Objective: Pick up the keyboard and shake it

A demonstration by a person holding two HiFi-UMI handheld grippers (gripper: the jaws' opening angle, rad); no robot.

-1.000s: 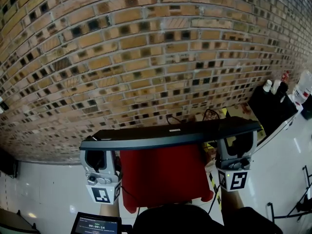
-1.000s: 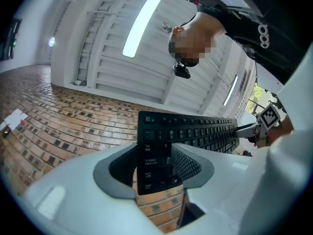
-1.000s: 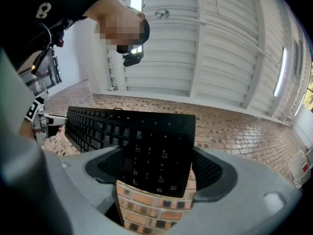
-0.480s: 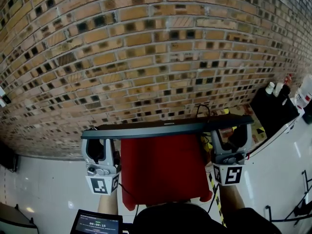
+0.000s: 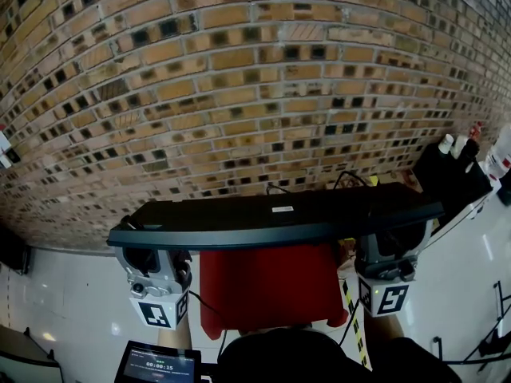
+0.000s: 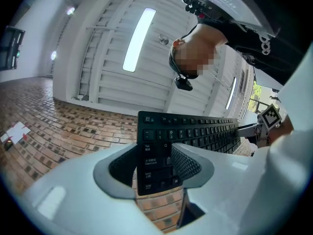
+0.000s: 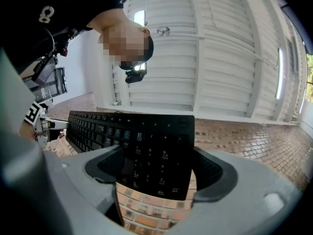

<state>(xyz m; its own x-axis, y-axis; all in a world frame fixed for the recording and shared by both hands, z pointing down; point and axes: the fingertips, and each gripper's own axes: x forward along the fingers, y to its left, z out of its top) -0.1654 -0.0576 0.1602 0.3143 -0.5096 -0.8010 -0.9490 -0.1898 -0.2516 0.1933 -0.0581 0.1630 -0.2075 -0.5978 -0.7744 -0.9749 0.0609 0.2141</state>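
Note:
A long black keyboard (image 5: 271, 218) hangs level in the air in front of a brick wall (image 5: 239, 78), its underside turned toward the head view. My left gripper (image 5: 148, 244) is shut on its left end, and the jaws clamp over the Tab and Caps Lock keys (image 6: 152, 163). My right gripper (image 5: 391, 234) is shut on the right end, across the number pad (image 7: 156, 163). From each gripper view the key face (image 6: 205, 133) runs away toward the other gripper. A person's head and a head-worn camera show above it.
A red seat-like thing (image 5: 267, 290) stands below the keyboard. A black table (image 5: 447, 178) with bottles is at the right. Black cables (image 5: 343, 183) lie by the wall. A small screen (image 5: 157, 365) shows at bottom left, over a white floor (image 5: 64, 309).
The keyboard has tipped: half a second ago only its thin edge showed, now its broad underside faces the head view and looks larger. Both grippers moved with it, still clamped on the ends.

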